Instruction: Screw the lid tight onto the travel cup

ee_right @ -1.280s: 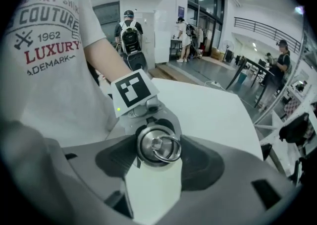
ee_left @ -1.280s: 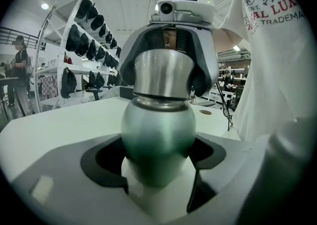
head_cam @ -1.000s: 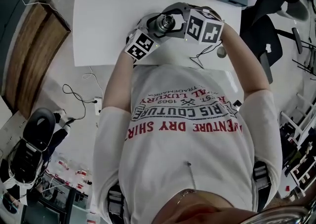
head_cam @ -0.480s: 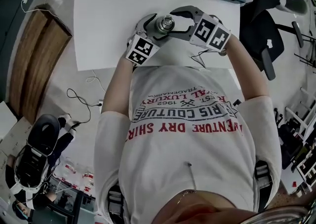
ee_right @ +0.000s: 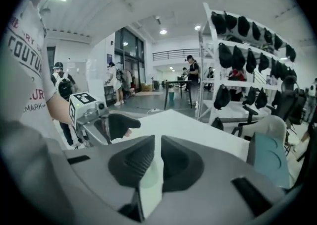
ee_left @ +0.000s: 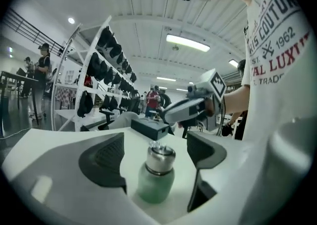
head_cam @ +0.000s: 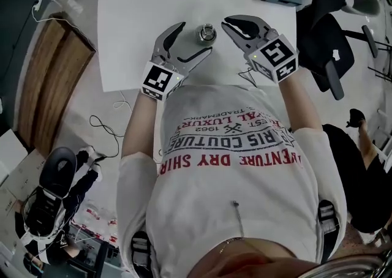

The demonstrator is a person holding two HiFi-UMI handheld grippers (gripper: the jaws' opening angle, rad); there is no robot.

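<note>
Steel-lidded cup (ee_left: pixel 154 184) standing free, table edge (head_cam: pixel 122 86) near, L claw (head_cam: pixel 195 37) spread, R claw (head_cam: pixel 229 24) just closed empty

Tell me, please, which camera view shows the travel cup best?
The left gripper view: the travel cup stands close and side-on, green body and metal lid both visible. The head view shows it small, from above. The right gripper view shows only a pale green sliver.

Green travel cup (ee_left: pixel 155 178), silver lid (ee_left: pixel 160 157) on, upright on table
</note>
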